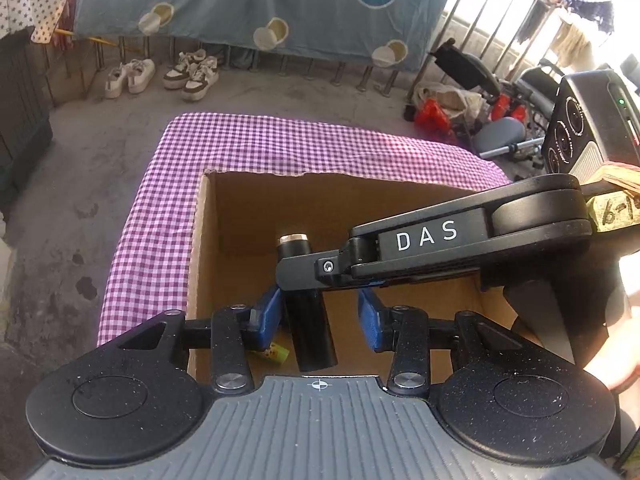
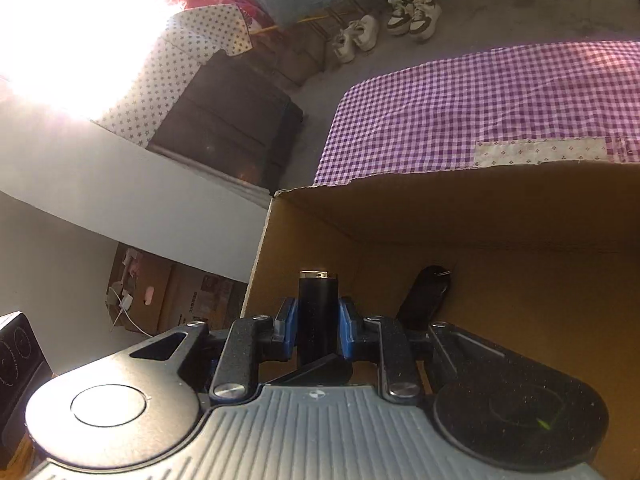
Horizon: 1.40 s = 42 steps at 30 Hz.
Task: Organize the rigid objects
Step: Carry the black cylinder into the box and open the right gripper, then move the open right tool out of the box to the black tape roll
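A black cylinder with a metal cap (image 2: pixel 316 312) stands upright between the blue pads of my right gripper (image 2: pixel 317 320), which is shut on it over an open cardboard box (image 2: pixel 520 220). In the left wrist view the same cylinder (image 1: pixel 308 320) hangs in the box (image 1: pixel 256 176). The right gripper (image 1: pixel 298 276) reaches in from the right and clamps its upper part. My left gripper (image 1: pixel 318 320) is open. The cylinder hangs in its gap, close to the left pad and apart from the right one. A small yellow-green item (image 1: pixel 276 354) and a black key fob (image 2: pixel 424 296) lie inside the box.
The box sits on a table under a purple checked cloth (image 1: pixel 280 140). Shoes (image 1: pixel 160 74) stand on the concrete floor by a hanging blue sheet. A black device with dials (image 1: pixel 580 128) and clutter are at the right, a dark cabinet (image 2: pixel 228 120) at the left. A person's hand (image 1: pixel 612 364) shows at the right edge.
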Tool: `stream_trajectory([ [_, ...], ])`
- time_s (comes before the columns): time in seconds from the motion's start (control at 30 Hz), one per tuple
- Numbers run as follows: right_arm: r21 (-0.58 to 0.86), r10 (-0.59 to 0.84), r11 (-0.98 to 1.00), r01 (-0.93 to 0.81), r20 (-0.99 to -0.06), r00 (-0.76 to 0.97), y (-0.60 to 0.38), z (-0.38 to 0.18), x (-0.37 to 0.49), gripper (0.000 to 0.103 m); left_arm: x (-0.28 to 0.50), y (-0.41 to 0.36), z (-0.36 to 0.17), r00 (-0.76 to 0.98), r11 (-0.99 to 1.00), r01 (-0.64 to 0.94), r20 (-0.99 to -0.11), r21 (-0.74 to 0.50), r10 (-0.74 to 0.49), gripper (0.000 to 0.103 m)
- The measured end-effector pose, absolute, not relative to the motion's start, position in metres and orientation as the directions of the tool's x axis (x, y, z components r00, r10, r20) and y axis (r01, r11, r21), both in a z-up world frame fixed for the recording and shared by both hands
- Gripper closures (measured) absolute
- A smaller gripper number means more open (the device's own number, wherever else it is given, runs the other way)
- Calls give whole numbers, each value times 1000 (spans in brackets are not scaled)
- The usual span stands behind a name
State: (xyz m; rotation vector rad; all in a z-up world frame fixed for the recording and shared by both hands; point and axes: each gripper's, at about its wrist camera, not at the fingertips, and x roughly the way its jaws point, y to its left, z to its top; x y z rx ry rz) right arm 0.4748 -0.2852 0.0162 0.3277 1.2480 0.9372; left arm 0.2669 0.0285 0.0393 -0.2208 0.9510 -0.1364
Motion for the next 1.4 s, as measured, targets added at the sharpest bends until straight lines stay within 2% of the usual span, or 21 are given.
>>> stream_trajectory([
  [0.27,607,661,666,-434,-749,-34,-265,-22,498,78,267,23,44,582,977,16,-792,-215,-184,60],
  [0.5,586,661,668,-459,-750,6,-269,-7,494,77,251,19,60,614,979,42,-767,-202,-184,60],
  [0.7,624,734,625,-468,-675,80,-315,40,467,77,220,16,84,654,972,72,-725,-224,-215,59],
  [0.97,713,854,518,-473,-464,235,-432,105,377,76,153,-1,107,693,955,190,-658,-229,-295,50],
  [1.03,724,866,499,-475,-419,272,-463,109,348,73,138,-5,104,689,948,228,-651,-221,-317,48],
  [1.1,733,867,497,-465,-391,309,-490,106,320,66,125,-8,98,681,939,262,-647,-223,-344,47],
  [1.2,733,844,525,-432,-383,375,-522,88,282,65,105,-15,81,661,927,302,-652,-223,-372,44],
  [1.4,759,767,601,-251,-460,447,-547,10,229,65,74,-39,29,567,905,367,-719,-217,-403,42],
])
